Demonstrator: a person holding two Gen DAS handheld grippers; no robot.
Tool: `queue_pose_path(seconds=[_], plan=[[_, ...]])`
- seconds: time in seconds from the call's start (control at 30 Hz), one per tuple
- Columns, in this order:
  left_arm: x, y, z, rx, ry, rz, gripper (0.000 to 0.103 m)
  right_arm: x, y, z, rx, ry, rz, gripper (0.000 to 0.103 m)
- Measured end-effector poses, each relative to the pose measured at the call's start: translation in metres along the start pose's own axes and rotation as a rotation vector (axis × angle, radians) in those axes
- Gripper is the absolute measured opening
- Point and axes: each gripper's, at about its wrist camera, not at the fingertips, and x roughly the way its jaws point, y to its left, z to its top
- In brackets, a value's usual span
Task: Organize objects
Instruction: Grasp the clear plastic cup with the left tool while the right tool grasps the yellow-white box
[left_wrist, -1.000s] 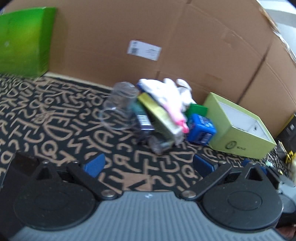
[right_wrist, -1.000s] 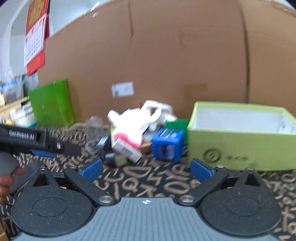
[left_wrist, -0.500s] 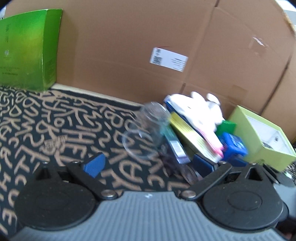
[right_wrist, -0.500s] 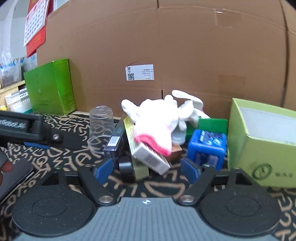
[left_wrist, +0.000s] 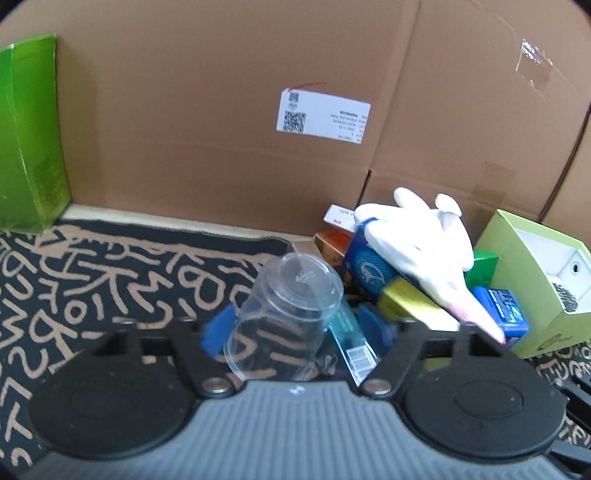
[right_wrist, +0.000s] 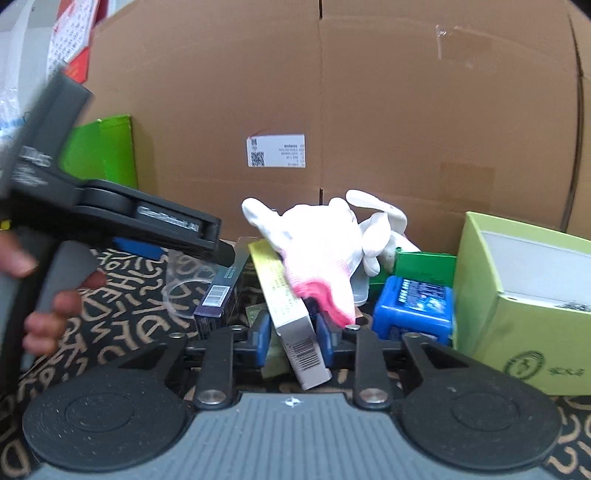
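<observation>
A clear plastic cup (left_wrist: 284, 314) lies on its side between the pads of my left gripper (left_wrist: 295, 326), whose jaws are closing. The left pad meets the cup's side, while a teal box (left_wrist: 349, 332) sits between the cup and the right pad. My right gripper (right_wrist: 293, 334) is closing too, and its blue pads press on both sides of a yellow-green box (right_wrist: 291, 317) with a barcode. A white glove (right_wrist: 321, 243) with a pink cuff lies over that box. In the right wrist view the left gripper (right_wrist: 218, 251) reaches in over the cup (right_wrist: 184, 280).
The pile also holds a blue box (right_wrist: 413, 306), a dark barcoded box (right_wrist: 218, 295) and a small green box (right_wrist: 424, 262). An open lime-green box (right_wrist: 517, 332) stands on the right, a tall green box (left_wrist: 26, 133) on the far left. A cardboard wall (left_wrist: 221, 110) closes the back. A hand (right_wrist: 44, 317) holds the left gripper.
Both grippers came forward into the pile and their jaws narrowed. The left one now has the cup between its pads; the right one has closed around the yellow-green box.
</observation>
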Motion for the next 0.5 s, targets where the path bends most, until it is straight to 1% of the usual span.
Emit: queue_pose_path(seconds=[0.03, 0.13, 0.17, 0.23, 0.3, 0.37, 0.43, 0.5], plan=[[-0.001, 0.001, -0.001, 0.002, 0.002, 0.01, 0.052, -0.007, -0.003, -0.002, 0.003, 0.002, 0.005, 0.028], [-0.014, 0.004, -0.009, 0.002, 0.019, -0.018, 0.051, -0.028, -0.012, -0.011, 0.021, 0.015, 0.022, 0.026], [-0.021, 0.003, -0.013, 0.007, 0.019, -0.024, 0.048, -0.035, -0.015, -0.015, 0.035, 0.025, 0.029, 0.024], [-0.037, -0.001, -0.022, 0.022, 0.021, -0.042, 0.048, -0.05, -0.022, -0.022, 0.062, 0.032, 0.048, 0.024], [-0.057, -0.008, -0.035, 0.05, 0.037, -0.068, 0.048, -0.066, -0.026, -0.03, 0.062, 0.036, 0.052, 0.024], [-0.076, -0.017, -0.051, 0.091, 0.071, -0.109, 0.048, -0.081, -0.031, -0.037, 0.074, 0.05, 0.07, 0.023], [-0.092, -0.025, -0.066, 0.121, 0.107, -0.133, 0.049, -0.094, -0.037, -0.042, 0.126, 0.071, 0.102, 0.023], [-0.103, -0.033, -0.079, 0.143, 0.112, -0.149, 0.051, -0.107, -0.042, -0.046, 0.14, 0.084, 0.107, 0.023]])
